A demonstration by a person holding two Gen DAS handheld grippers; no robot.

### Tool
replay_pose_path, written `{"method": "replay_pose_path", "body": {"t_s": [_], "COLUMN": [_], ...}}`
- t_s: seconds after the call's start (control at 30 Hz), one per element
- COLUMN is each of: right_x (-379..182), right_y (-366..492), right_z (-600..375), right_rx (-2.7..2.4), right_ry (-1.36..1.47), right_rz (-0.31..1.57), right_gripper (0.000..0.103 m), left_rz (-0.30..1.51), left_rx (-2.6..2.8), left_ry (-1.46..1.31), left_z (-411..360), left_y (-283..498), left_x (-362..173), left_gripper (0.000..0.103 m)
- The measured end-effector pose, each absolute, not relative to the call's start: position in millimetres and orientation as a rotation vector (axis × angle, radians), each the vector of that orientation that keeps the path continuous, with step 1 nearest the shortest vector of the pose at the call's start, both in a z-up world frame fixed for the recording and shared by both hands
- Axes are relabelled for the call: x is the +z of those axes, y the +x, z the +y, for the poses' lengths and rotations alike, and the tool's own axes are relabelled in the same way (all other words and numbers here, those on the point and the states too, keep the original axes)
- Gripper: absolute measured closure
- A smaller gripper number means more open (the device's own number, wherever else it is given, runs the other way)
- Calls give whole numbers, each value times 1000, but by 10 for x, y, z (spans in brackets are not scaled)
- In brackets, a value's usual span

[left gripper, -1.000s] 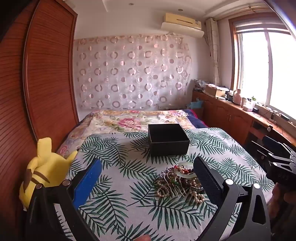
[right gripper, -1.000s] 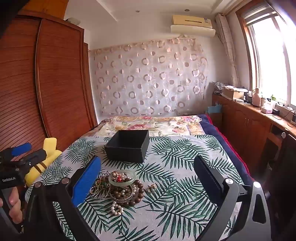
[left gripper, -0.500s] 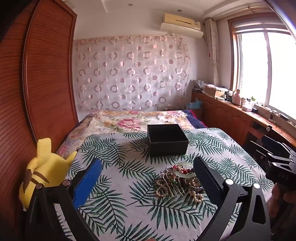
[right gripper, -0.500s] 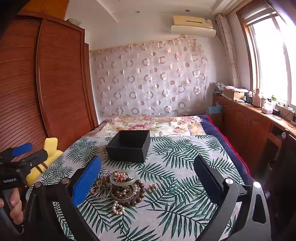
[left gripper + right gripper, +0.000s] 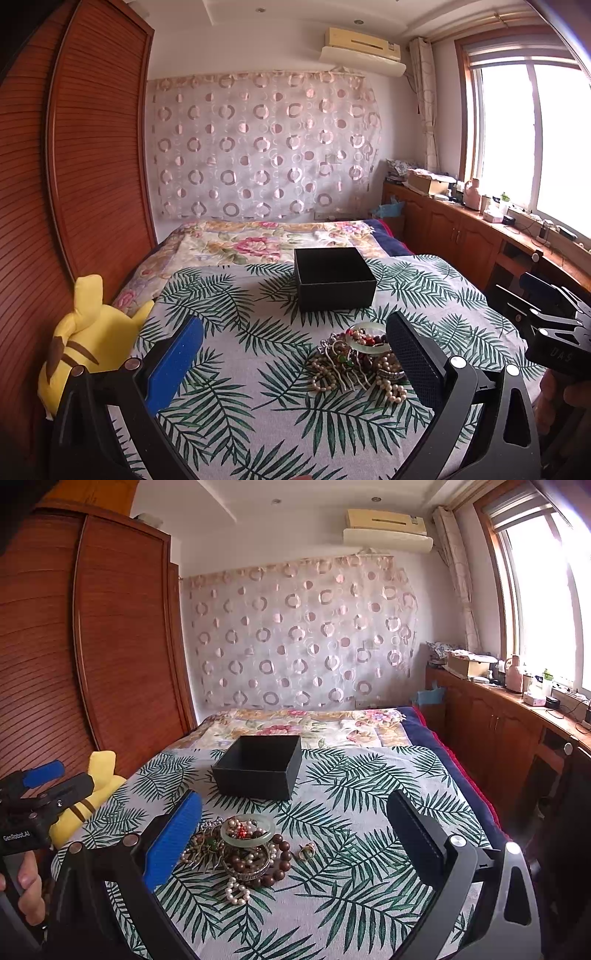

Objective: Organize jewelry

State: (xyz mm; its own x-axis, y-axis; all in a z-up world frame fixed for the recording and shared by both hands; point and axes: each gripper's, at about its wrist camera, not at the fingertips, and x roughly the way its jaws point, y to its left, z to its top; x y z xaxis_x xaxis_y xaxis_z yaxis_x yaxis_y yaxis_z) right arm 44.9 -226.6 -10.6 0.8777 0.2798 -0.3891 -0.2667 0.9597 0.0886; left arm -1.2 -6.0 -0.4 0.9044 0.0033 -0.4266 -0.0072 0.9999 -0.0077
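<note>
Right wrist alone shows a ring (image 5: 307,850) beside beads (image 5: 275,862).

A black box (image 5: 258,766) sits on a green-palm-leaf white cloth (image 5: 362,849), beside a yellow plush (image 5: 85,343) and pink-circled curtain (image 5: 258,147).
</note>
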Motion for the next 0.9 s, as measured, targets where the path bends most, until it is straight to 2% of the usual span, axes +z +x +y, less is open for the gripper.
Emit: {"method": "replay_pose_path", "body": {"t_s": [0.9], "right_x": [-141], "right_y": [463], "right_z": [-2272], "right_rx": [283], "right_ry": [34], "right_rz": [404], "right_gripper": [2], "left_rz": [418], "left_rx": [-1], "left_ry": [-6], "left_z": [-45], "left_y": [-89], "left_x": [52], "left_gripper": [7]}}
